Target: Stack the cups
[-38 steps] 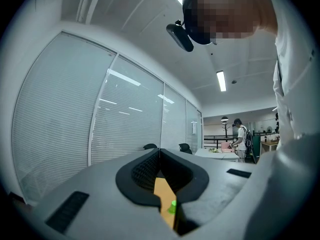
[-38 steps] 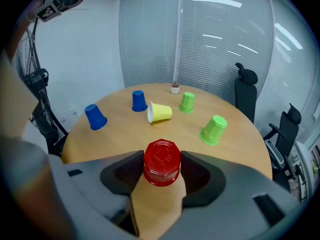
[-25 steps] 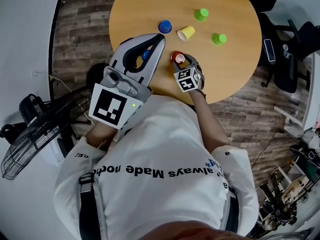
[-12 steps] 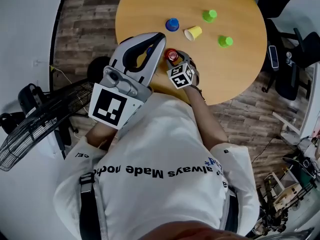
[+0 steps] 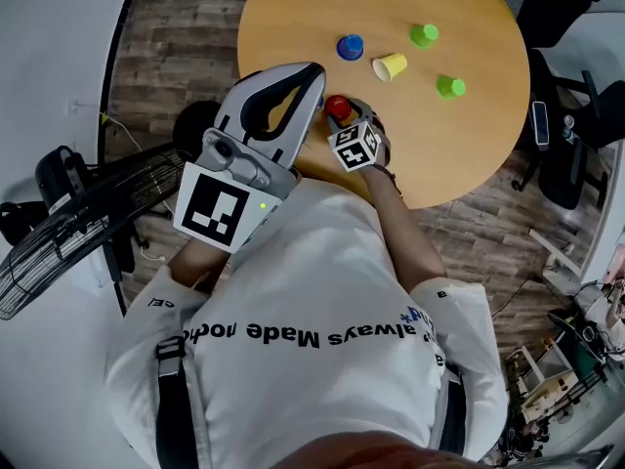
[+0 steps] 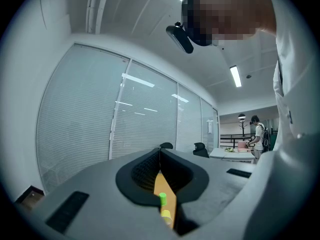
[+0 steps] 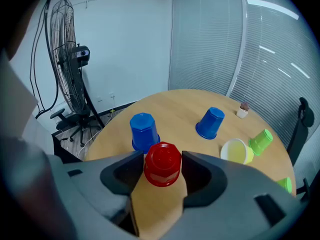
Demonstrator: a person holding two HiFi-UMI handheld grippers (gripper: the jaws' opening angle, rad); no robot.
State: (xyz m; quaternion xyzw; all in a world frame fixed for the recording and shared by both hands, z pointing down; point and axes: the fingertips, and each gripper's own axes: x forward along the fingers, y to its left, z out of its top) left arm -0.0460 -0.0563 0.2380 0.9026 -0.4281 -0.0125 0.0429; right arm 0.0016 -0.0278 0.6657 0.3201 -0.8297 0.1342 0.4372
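Firmly, right hand-held gripper (image 7: 162, 156) clamps red cup (image 7: 162, 168), blue cup (image 7: 144, 131) just beyond, near table (image 7: 175, 109) edge, left hand-held gripper (image 6: 160, 151) closed.

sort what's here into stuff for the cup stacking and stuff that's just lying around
For the job:
red cup, in the right tool
blue cups
yellow cup, on its side
green cups

Just lying about:
small pot at the table's far edge
floor fan
office chair
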